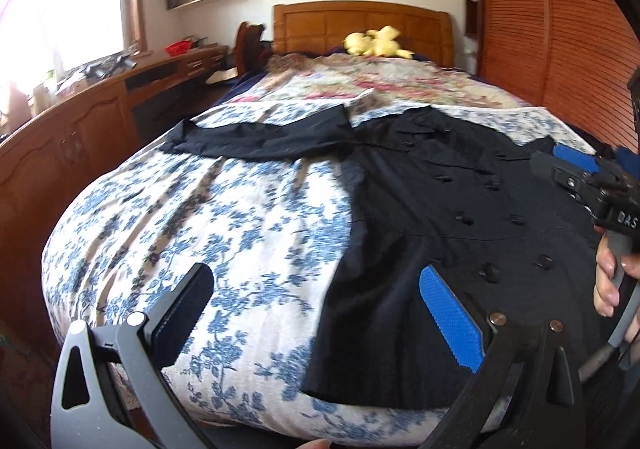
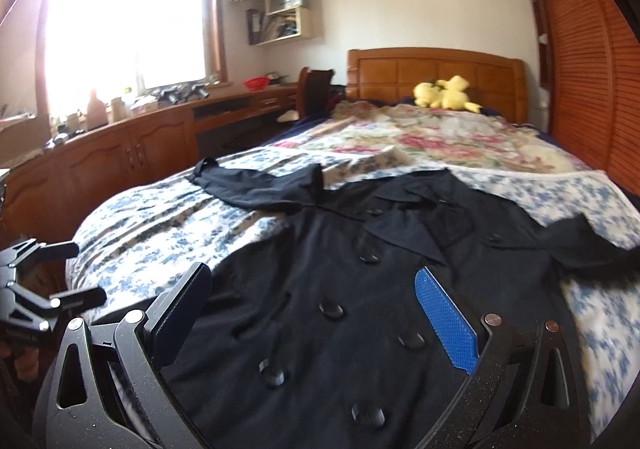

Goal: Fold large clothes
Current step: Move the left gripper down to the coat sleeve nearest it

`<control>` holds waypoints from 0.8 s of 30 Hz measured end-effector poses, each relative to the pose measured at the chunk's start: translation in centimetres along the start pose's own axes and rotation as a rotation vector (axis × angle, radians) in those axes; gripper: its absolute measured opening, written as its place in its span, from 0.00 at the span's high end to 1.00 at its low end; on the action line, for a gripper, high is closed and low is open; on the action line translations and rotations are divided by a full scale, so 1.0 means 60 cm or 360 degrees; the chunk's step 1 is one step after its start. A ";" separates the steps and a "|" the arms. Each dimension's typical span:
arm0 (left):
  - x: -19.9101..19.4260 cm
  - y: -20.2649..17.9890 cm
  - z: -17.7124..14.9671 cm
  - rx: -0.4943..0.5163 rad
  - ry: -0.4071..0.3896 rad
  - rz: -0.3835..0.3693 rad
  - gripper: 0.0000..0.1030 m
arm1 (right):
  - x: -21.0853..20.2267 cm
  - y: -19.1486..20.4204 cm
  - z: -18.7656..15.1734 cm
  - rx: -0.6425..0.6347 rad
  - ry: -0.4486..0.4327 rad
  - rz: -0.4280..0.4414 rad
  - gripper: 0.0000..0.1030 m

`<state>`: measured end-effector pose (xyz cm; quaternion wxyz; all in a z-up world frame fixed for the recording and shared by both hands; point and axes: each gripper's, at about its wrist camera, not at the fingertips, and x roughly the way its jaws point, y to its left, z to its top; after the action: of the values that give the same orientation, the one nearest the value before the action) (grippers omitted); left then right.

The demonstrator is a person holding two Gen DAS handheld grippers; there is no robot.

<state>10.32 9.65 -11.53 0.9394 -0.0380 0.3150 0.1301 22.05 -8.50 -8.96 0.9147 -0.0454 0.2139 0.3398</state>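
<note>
A black double-breasted coat lies spread face up on the bed, collar toward the headboard. One sleeve stretches out to the left; the other sleeve lies to the right. My left gripper hovers open over the coat's lower left hem, nothing between its fingers. My right gripper is open above the coat's buttoned front, also holding nothing. In the left wrist view the right gripper shows at the right edge, held by a hand. The left gripper shows at the left edge of the right wrist view.
The bed has a blue-and-white floral cover and a pink floral quilt further back. A yellow plush toy rests by the wooden headboard. Wooden cabinets line the left wall; a louvred wardrobe stands right.
</note>
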 end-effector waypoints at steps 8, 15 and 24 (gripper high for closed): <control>0.067 0.050 0.022 -0.0069 0.0087 0.0105 0.00 | 0.126 0.010 -0.004 -0.0024 0.0126 0.0165 0.00; 0.140 0.103 0.054 -0.0121 0.0205 -0.0014 0.00 | 0.163 0.000 -0.031 0.0065 0.0255 0.0245 0.00; 0.263 0.136 0.126 -0.0138 0.0202 -0.0080 0.00 | 0.153 -0.014 -0.023 0.0017 0.0226 0.0132 0.00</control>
<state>24.68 22.16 -14.90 0.9180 -0.0947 0.3669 0.1172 28.28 -3.94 -14.14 0.8826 -0.0556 0.2818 0.3722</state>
